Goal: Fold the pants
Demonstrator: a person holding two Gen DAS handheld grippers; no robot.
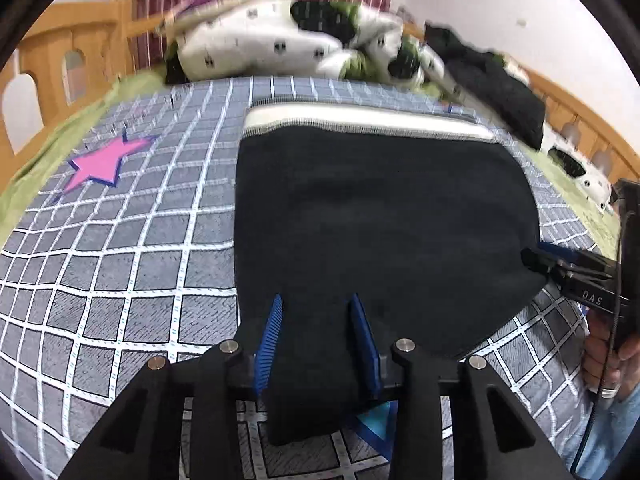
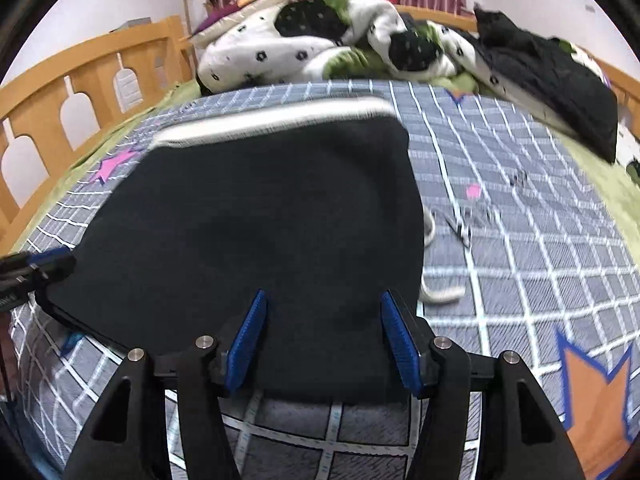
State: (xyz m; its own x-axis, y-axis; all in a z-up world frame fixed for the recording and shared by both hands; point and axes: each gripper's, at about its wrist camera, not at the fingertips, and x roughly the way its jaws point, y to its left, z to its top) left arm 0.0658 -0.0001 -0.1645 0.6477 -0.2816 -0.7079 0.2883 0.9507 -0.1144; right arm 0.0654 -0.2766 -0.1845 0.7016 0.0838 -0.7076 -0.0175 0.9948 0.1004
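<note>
Black pants (image 1: 380, 216) with a white waistband (image 1: 360, 120) lie folded on the grey checked bedsheet (image 1: 120, 260); they also show in the right wrist view (image 2: 260, 208). My left gripper (image 1: 316, 312) is open, its blue pads either side of the near left corner of the cloth. My right gripper (image 2: 322, 308) is open wide, astride the near right edge of the pants. In the left wrist view the right gripper (image 1: 536, 260) shows at the pants' right edge. A white drawstring (image 2: 440, 294) sticks out on the right.
A crumpled white, black and green duvet (image 2: 320, 40) and a black garment (image 2: 552, 76) lie at the head of the bed. A wooden bed rail (image 2: 80, 84) runs along the left. Pink (image 1: 104, 164) and orange (image 2: 596, 400) stars are printed on the sheet.
</note>
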